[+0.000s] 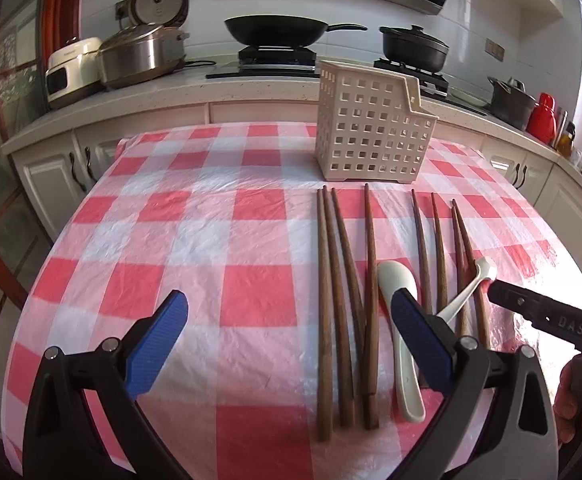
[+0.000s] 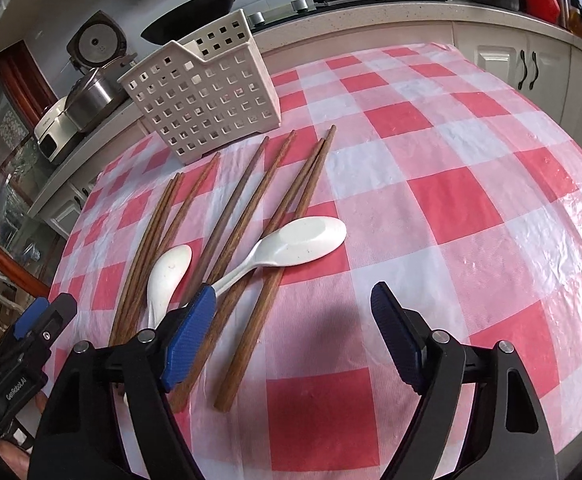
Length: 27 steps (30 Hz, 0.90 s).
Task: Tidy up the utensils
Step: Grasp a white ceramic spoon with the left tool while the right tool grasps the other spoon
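Several brown wooden chopsticks (image 1: 333, 304) (image 2: 247, 196) lie side by side on the red-and-white checked tablecloth (image 1: 211, 240) (image 2: 451, 200). A small white spoon (image 1: 403, 360) (image 2: 167, 276) lies among them. A larger white spoon (image 1: 467, 292) (image 2: 303, 240) rests across the right-hand chopsticks. A cream perforated utensil basket (image 1: 371, 132) (image 2: 207, 92) stands upright behind them. My left gripper (image 1: 289, 296) is open over bare cloth, its right pad above the small spoon. My right gripper (image 2: 293, 288) is open and holds nothing, its left pad over the large spoon's handle.
Behind the table runs a counter (image 1: 171, 92) with rice cookers (image 1: 139, 56), a wok (image 1: 275, 30) and black pots (image 1: 415, 46) on the stove, and a red flask (image 1: 543, 114). White cabinets stand below. A person's hand (image 1: 575, 392) shows at the right edge.
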Each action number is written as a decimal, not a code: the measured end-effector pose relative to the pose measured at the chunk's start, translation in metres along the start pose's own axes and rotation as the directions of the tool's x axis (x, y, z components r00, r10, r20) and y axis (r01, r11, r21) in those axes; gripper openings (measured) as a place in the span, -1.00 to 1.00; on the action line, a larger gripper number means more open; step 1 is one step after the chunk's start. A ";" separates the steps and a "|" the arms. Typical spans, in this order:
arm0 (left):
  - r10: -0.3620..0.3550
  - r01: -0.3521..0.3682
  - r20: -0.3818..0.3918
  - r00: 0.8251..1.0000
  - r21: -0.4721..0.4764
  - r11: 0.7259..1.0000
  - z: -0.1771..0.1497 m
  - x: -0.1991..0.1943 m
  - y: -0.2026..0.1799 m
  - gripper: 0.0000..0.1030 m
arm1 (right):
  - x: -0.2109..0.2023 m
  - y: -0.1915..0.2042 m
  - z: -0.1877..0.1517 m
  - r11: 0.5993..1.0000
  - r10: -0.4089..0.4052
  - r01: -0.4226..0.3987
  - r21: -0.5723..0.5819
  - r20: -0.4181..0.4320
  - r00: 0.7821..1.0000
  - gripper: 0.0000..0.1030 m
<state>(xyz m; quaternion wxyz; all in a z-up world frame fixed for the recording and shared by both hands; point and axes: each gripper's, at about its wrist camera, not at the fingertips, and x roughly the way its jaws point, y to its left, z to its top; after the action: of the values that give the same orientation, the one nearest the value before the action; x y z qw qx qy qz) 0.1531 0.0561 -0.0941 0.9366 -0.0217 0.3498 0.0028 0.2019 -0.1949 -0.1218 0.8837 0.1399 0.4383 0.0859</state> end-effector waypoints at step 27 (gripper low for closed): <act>-0.118 0.115 0.036 0.992 0.081 0.990 -0.003 -0.001 -0.026 0.91 | 0.004 -0.020 0.009 0.991 -0.115 0.114 -0.069 -0.002 0.993 -0.33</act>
<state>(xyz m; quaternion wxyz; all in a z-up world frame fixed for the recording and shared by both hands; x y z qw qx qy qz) 0.1512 0.0297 -0.0949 0.9421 -0.0051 0.3287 -0.0654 0.2118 -0.2143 -0.1257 0.8901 0.0836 0.4452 0.0505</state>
